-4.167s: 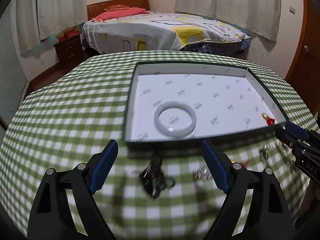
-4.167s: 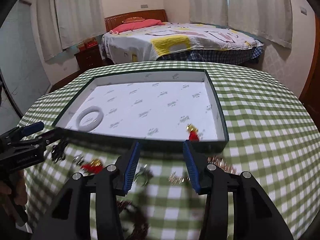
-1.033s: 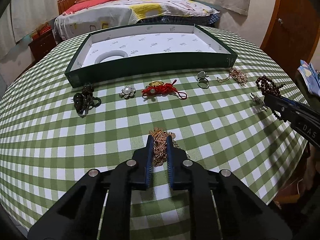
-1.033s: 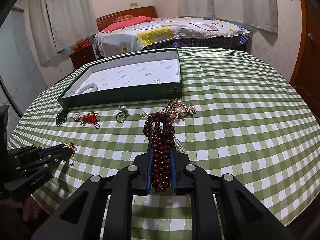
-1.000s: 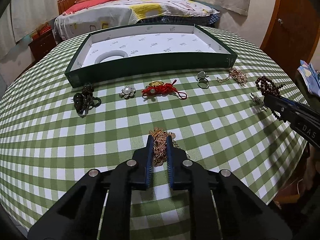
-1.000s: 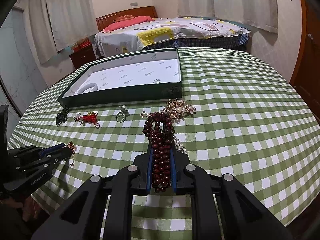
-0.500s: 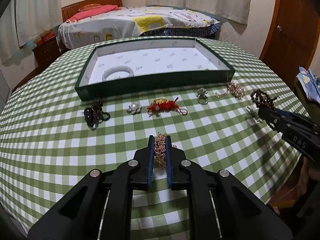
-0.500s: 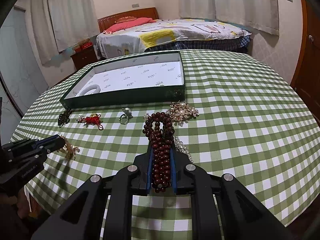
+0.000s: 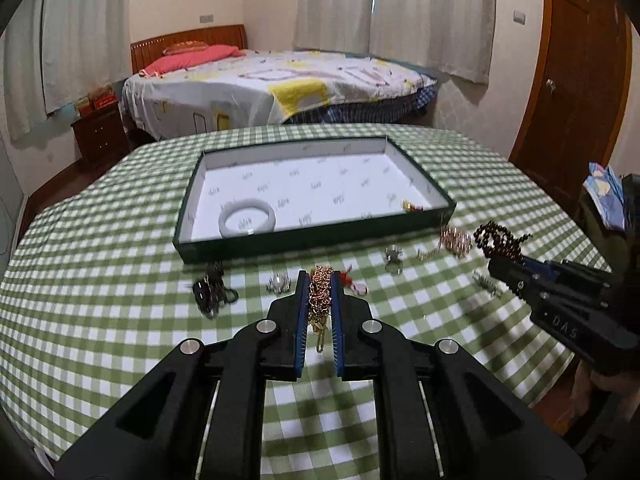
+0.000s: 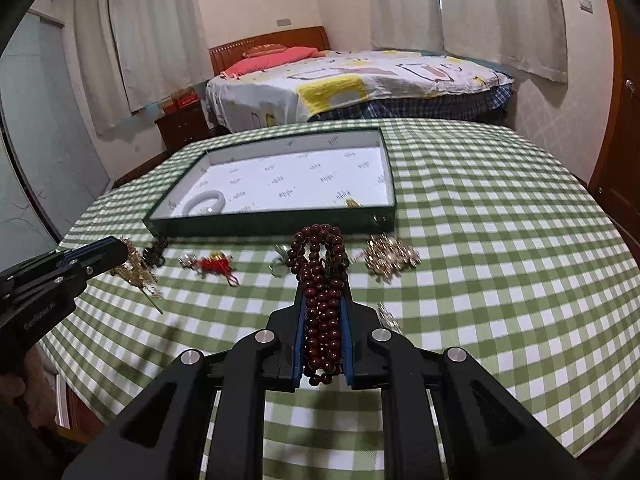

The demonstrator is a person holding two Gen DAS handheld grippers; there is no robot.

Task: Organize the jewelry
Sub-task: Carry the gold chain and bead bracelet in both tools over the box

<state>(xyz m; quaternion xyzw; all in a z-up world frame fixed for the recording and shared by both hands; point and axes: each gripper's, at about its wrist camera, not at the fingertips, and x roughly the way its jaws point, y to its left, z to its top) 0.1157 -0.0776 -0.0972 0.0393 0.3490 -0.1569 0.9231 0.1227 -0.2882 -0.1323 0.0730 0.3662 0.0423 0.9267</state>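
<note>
Green tray rim ahead | left gripper chain probably airborne

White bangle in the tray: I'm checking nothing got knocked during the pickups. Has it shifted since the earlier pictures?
No. The white ring-shaped bangle lies in the same near-left corner of the dark green, white-lined tray as before, flat.

Bench cloth: green/white check. Tray: dk green walls, white printed liner. Bangle white. Beads dk red. Chain gold. Knot charm red w/ gold.
</note>
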